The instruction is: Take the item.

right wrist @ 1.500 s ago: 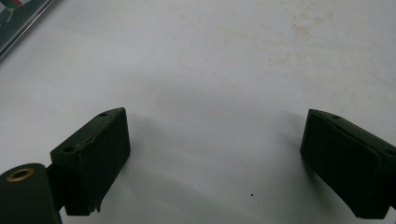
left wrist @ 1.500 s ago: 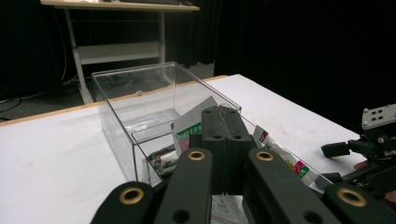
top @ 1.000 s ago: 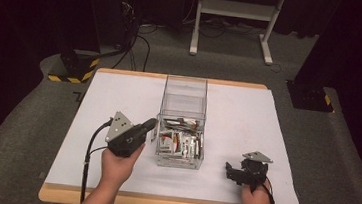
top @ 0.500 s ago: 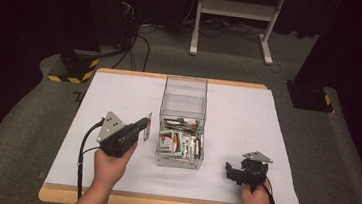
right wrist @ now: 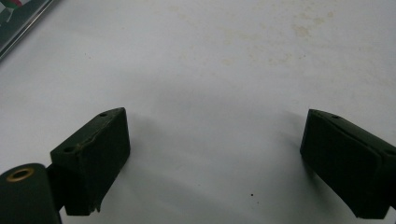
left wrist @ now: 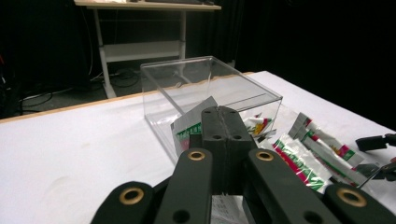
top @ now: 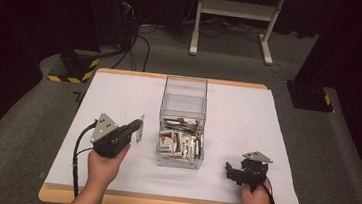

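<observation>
Pinching a small packet [top: 139,134], the left gripper [top: 136,126] has its jaws clamped tight on it just left of the clear box [top: 184,95], above the white table [top: 119,96]. More packets [top: 179,143] are piled inside that box. Over on the right, the right gripper [top: 232,172] sits on the table, jaws spread wide with nothing between them.

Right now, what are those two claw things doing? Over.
Left gripper shut on a sachet, left of the clear box. Right gripper open, low over bare table. Nothing blocking.
</observation>
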Demonstrator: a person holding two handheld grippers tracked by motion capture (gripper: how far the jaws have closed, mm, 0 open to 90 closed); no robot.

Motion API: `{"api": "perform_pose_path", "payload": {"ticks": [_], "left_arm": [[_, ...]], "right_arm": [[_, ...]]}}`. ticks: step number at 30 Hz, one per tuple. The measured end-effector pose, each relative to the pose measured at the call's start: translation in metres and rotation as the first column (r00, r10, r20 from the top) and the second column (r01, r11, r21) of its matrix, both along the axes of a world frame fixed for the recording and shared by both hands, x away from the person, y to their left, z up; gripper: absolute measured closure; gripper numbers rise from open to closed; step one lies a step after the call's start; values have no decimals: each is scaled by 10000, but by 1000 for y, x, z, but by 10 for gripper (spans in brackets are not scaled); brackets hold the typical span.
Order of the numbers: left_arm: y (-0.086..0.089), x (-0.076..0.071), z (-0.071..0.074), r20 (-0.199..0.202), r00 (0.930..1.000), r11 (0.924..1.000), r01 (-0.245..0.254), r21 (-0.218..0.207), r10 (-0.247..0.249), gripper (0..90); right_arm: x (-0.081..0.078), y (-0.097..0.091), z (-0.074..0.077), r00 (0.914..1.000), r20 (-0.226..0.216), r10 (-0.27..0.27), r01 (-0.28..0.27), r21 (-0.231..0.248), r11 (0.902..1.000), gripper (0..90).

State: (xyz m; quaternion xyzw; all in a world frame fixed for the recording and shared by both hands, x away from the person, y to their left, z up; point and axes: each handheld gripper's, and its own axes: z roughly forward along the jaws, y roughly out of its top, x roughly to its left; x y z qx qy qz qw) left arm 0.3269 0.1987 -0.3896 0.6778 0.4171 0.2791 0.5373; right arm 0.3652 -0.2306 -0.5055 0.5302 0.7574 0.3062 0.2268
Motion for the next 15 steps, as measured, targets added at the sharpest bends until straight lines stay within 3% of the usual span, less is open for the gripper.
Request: {"api": "perform_pose_path", "payload": {"ticks": [15], "left_arm": [[25, 6, -21, -321, 9988, 9989, -365, 295, 374, 900]], "right_arm": [[0, 0, 0, 10000, -18, -8, 8, 10, 10000, 81]]}}
